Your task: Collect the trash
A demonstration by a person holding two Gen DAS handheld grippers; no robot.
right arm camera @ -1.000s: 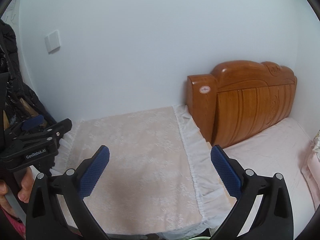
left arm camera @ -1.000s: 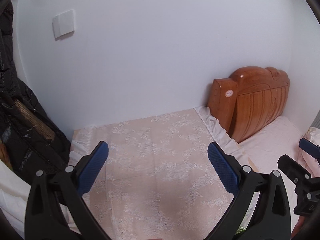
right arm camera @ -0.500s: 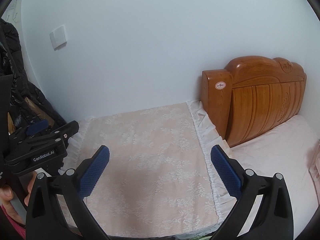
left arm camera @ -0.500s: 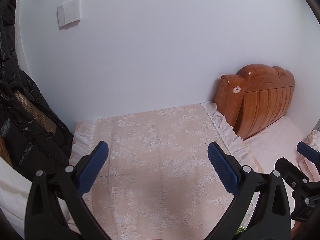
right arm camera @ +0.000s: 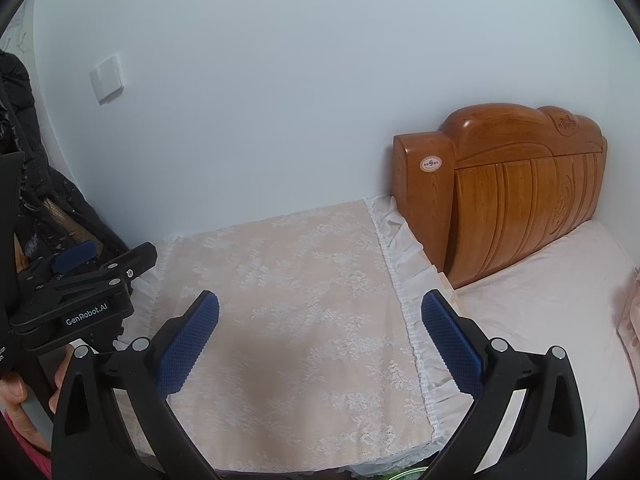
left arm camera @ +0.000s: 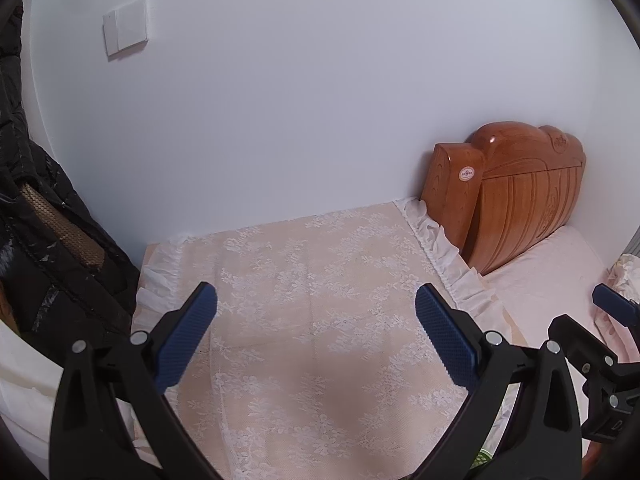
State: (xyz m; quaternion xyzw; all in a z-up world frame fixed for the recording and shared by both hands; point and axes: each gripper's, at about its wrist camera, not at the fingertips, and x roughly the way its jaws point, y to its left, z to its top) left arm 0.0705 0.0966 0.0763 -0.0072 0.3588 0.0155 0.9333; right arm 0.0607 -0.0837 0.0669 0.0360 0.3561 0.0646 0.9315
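Observation:
No trash shows in either view. My left gripper (left arm camera: 316, 334) is open and empty, held above a low table covered with a peach lace cloth (left arm camera: 304, 320). My right gripper (right arm camera: 320, 340) is open and empty above the same cloth (right arm camera: 304, 304). The left gripper also shows at the left edge of the right wrist view (right arm camera: 80, 276). Part of the right gripper shows at the right edge of the left wrist view (left arm camera: 600, 344). A sliver of something green (left arm camera: 486, 458) peeks out under the cloth's near right edge; I cannot tell what it is.
A wooden headboard (right arm camera: 520, 184) stands right of the table against the white wall. A bed with a pink sheet (right arm camera: 552, 320) lies beside it. A black puffy jacket (left arm camera: 44, 248) hangs at the left. A wall switch (left arm camera: 126, 32) is high on the wall.
Both cameras have tilted and shifted a little, so the table and headboard sit differently in view. Both grippers have stayed open and empty.

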